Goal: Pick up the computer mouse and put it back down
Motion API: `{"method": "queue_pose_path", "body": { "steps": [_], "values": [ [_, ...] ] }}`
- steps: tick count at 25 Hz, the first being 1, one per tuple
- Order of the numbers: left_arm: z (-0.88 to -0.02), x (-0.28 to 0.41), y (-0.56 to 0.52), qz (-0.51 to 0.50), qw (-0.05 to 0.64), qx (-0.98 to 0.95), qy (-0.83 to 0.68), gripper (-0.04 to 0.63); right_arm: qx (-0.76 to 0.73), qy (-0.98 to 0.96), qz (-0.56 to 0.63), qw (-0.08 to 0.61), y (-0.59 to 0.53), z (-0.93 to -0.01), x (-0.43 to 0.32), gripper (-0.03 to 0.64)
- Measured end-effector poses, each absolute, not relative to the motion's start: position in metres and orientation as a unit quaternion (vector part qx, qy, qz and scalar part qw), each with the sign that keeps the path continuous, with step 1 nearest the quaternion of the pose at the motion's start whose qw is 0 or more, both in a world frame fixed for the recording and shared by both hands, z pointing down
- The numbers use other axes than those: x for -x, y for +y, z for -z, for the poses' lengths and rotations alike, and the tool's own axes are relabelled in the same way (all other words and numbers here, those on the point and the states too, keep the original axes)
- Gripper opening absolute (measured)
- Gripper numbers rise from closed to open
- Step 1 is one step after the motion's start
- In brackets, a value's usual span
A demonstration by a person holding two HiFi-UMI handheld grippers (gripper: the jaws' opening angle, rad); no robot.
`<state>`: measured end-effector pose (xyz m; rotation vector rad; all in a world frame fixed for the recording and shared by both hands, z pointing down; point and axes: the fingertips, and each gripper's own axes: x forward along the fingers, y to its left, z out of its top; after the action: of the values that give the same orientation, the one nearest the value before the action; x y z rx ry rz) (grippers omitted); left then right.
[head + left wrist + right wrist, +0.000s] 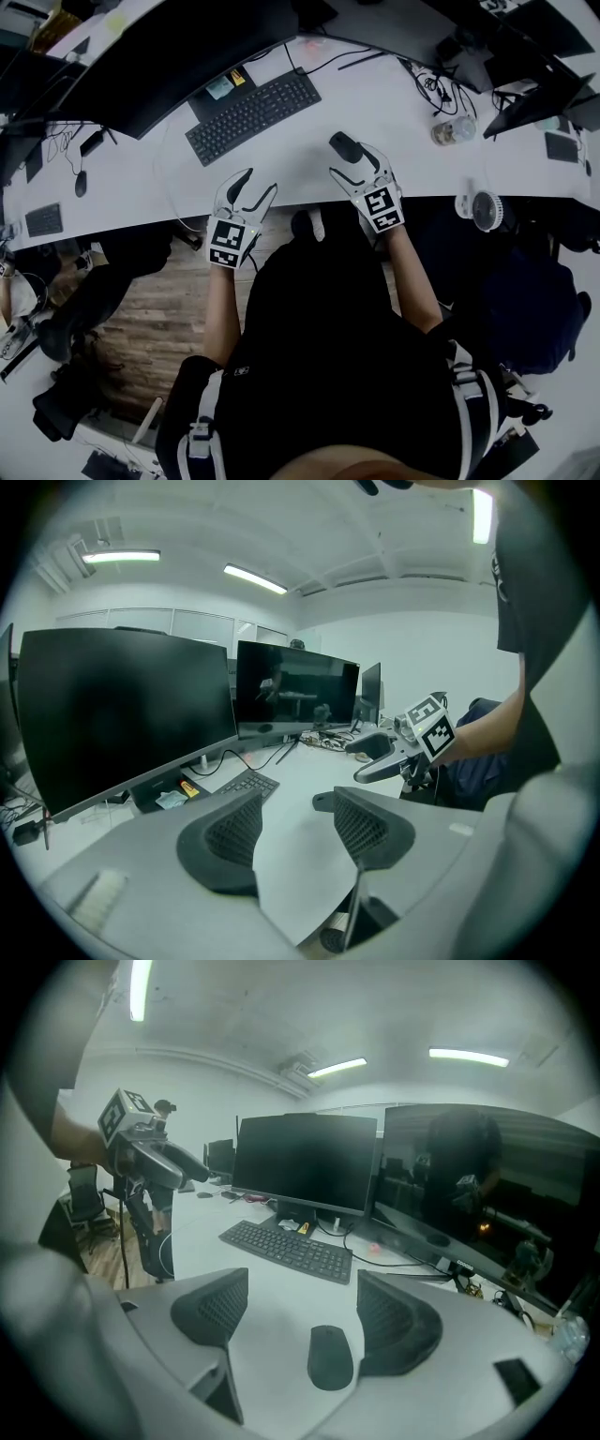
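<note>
A black computer mouse (330, 1357) lies flat on the white desk (281, 1288). In the head view the mouse (343, 145) sits right of the keyboard. My right gripper (302, 1299) is open with a jaw on either side of the mouse, which lies nearer the right-hand jaw and is not clamped. Seen from the head, the right gripper (355, 161) reaches over the desk's front edge. My left gripper (259, 184) hovers open at the desk edge below the keyboard. Nothing is between the left gripper's (295, 825) jaws. The right gripper (394, 752) also shows across the desk.
A black keyboard (253, 114) lies in front of large dark monitors (305, 1162). Cables and a clear bottle (455, 129) sit at the back right. A small white fan (483, 208) is at the desk's right edge. Another mouse (81, 183) lies far left.
</note>
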<state>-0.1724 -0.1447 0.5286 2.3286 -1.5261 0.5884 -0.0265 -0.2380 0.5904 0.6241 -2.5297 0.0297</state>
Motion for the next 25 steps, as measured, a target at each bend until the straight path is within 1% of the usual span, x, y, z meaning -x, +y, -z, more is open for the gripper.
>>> {"method": "queue_pose_path", "body": {
  "steps": [15,25],
  "values": [
    [-0.536,0.166,-0.19,-0.219,0.146,-0.793,-0.55,0.23,-0.171,-0.94,-0.047,0.291,-0.265,-0.639,0.039,0.36],
    [-0.544,0.158,-0.203,-0.229,0.153,-0.784,-0.556,0.21,-0.158,-0.931,-0.071,0.32,-0.282,-0.681,0.028,0.357]
  ]
}}
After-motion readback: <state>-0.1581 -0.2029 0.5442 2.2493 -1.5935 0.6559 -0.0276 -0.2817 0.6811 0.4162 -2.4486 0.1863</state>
